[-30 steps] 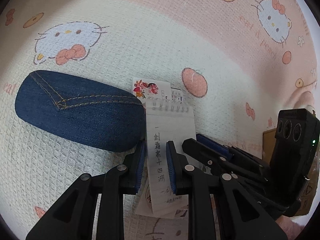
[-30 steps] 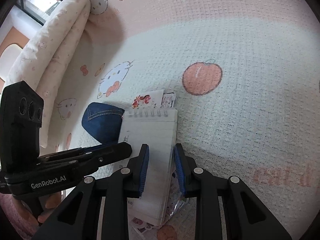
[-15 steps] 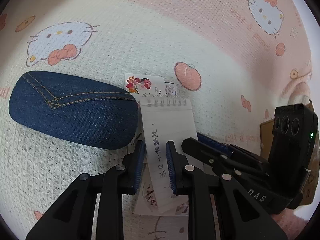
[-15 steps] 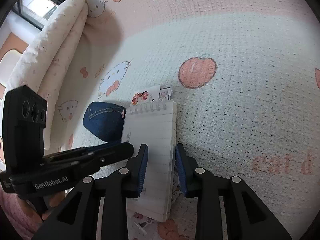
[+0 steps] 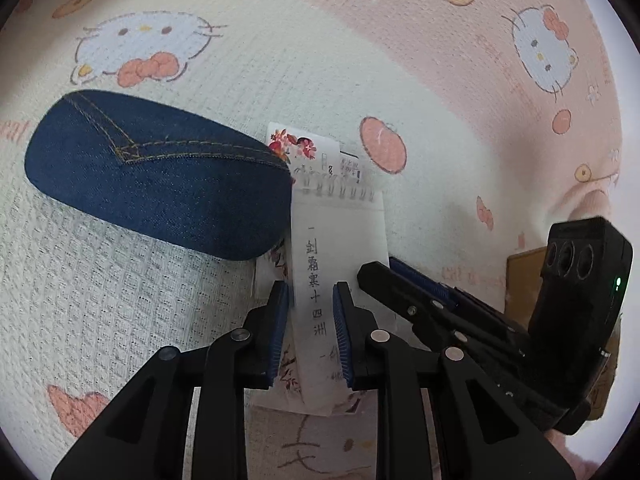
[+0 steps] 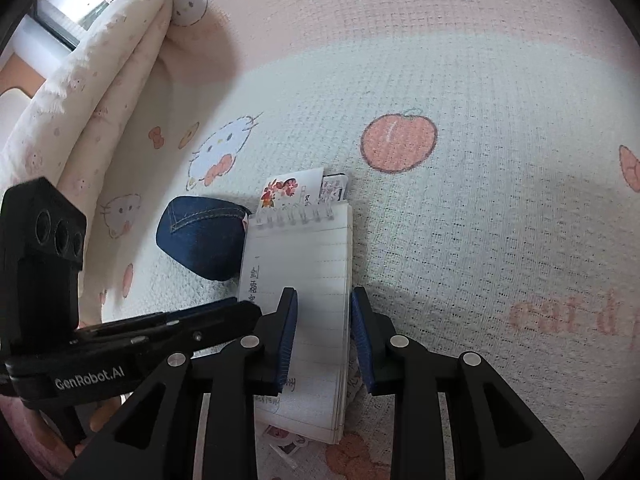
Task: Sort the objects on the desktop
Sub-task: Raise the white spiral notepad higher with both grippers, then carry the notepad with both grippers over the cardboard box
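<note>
- The surface is a waffle-textured cloth [image 6: 480,208] in pale cream and pink, printed with white cat faces, pink bows, apples and faint lettering; what lies beneath it cannot be told.
- In the right wrist view the cloth rises at the left into a thick folded edge [image 6: 92,112], and behind that a strip of window [image 6: 76,4] shows in the top-left corner.
- At the right edge of the left wrist view a brown cardboard box [image 5: 524,276] stands partly hidden behind the other tool; what it holds cannot be seen.
- A dark blue denim glasses case [image 5: 160,172] with tan stitching lies closed on the cloth, its right end touching the papers.
- A spiral-bound notepad [image 6: 304,280] lies flat just beside the case, rings at the far end, a column of handwritten characters down its lined top page.
- Under the notepad sits a floral printed card [image 5: 296,146], its far end poking out beyond the rings, with another small printed slip [image 6: 334,186] beside it; more printed scraps show under the near end.
- The left gripper [image 5: 310,328] hovers over the left part of the notepad, its blue-padded fingers [image 5: 278,328] parted with the written column showing between them; they clamp nothing.
- The right gripper [image 6: 324,336] sits over the right part of the notepad, its fingers [image 6: 362,332] spread with the page edge between them, holding nothing.
- The two tools lie close side by side, each in view of the other's camera.
</note>
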The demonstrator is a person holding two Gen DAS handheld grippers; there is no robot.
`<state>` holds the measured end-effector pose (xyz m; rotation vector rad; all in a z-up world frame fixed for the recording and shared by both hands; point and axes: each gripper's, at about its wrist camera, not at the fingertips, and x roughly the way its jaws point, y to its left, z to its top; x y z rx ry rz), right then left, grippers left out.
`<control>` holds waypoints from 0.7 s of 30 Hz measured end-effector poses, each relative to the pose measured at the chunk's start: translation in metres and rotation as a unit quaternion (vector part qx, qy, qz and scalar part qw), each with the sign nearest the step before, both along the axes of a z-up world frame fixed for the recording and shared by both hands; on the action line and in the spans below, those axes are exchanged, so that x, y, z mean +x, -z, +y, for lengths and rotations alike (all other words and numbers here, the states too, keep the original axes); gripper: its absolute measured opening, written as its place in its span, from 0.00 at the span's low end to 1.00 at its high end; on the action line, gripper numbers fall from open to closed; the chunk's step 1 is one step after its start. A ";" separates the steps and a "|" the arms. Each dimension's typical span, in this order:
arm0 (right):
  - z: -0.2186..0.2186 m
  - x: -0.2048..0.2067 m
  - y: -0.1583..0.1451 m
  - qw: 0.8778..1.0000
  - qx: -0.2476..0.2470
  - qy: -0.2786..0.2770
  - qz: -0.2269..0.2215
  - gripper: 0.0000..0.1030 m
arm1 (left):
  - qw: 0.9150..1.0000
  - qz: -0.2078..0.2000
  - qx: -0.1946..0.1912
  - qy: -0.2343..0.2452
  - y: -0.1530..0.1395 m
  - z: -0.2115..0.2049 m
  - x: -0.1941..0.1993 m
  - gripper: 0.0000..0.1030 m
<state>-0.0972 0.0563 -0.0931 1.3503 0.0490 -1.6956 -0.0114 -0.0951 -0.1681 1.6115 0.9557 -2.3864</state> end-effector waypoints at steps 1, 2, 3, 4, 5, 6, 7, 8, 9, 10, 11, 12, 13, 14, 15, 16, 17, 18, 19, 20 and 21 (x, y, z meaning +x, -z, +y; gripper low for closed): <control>0.000 0.000 0.000 1.000 0.001 0.000 0.000 0.24 | 1.000 0.001 -0.007 0.002 -0.001 0.003 0.000 0.23; 0.000 0.000 0.000 1.000 0.001 0.000 0.001 0.24 | 1.000 0.000 -0.017 0.006 0.000 0.006 -0.001 0.24; 0.000 -0.001 0.000 1.000 0.002 0.001 0.001 0.24 | 1.000 -0.002 -0.027 0.010 0.000 0.009 -0.002 0.24; 0.000 0.000 0.000 1.000 0.001 0.002 0.000 0.23 | 0.999 -0.001 -0.033 0.010 0.000 0.009 -0.002 0.24; 0.001 -0.001 0.000 1.000 0.000 0.005 -0.002 0.23 | 0.999 0.001 -0.035 0.006 -0.001 0.009 -0.002 0.24; 0.002 -0.001 0.000 1.000 -0.001 0.007 -0.005 0.22 | 0.999 0.000 -0.035 0.001 -0.002 0.010 -0.002 0.24; 0.003 -0.001 -0.001 1.000 -0.002 0.010 -0.007 0.22 | 0.999 -0.001 -0.036 0.000 -0.004 0.010 -0.002 0.24; 0.004 -0.001 -0.003 1.000 -0.003 0.014 -0.009 0.21 | 0.999 0.000 -0.036 0.001 -0.006 0.011 -0.002 0.24; 0.005 -0.001 -0.006 1.000 -0.003 0.015 -0.007 0.21 | 0.999 0.003 -0.036 0.003 -0.009 0.011 -0.003 0.24; 0.006 0.000 -0.010 1.000 -0.003 0.017 -0.003 0.21 | 0.999 0.008 -0.036 0.004 -0.012 0.012 -0.003 0.24; 0.008 0.001 -0.014 1.000 -0.005 0.018 0.003 0.21 | 0.999 0.013 -0.035 0.004 -0.016 0.012 -0.003 0.24; 0.010 0.002 -0.020 1.000 -0.009 0.019 0.009 0.21 | 0.999 0.019 -0.035 0.003 -0.020 0.012 -0.003 0.24; 0.012 0.003 -0.027 1.000 -0.012 0.020 0.013 0.21 | 0.999 0.025 -0.035 0.002 -0.026 0.012 -0.003 0.24; 0.014 0.003 -0.033 1.000 -0.013 0.022 0.018 0.21 | 0.999 0.036 -0.033 0.004 -0.033 0.013 -0.003 0.24; 0.015 0.004 -0.040 0.999 -0.010 0.024 0.026 0.21 | 0.998 0.045 -0.032 0.005 -0.040 0.013 -0.002 0.24; 0.016 0.006 -0.049 0.999 -0.006 0.025 0.037 0.21 | 0.998 0.057 -0.034 0.006 -0.049 0.015 -0.002 0.24; 0.017 0.007 -0.055 0.999 -0.005 0.026 0.046 0.21 | 0.997 0.067 -0.037 0.007 -0.057 0.016 -0.002 0.24; 0.019 0.007 -0.063 0.998 -0.003 0.026 0.054 0.21 | 0.996 0.077 -0.041 0.008 -0.064 0.018 -0.002 0.24; 0.020 0.008 -0.071 0.998 -0.003 0.027 0.059 0.21 | 0.995 0.088 -0.045 0.011 -0.073 0.020 -0.001 0.24; 0.022 0.008 -0.078 0.998 -0.006 0.029 0.063 0.21 | 0.993 0.102 -0.052 0.016 -0.083 0.023 0.000 0.24; 0.025 0.008 -0.088 0.997 -0.009 0.031 0.068 0.21 | 0.992 0.112 -0.057 0.019 -0.091 0.025 0.001 0.24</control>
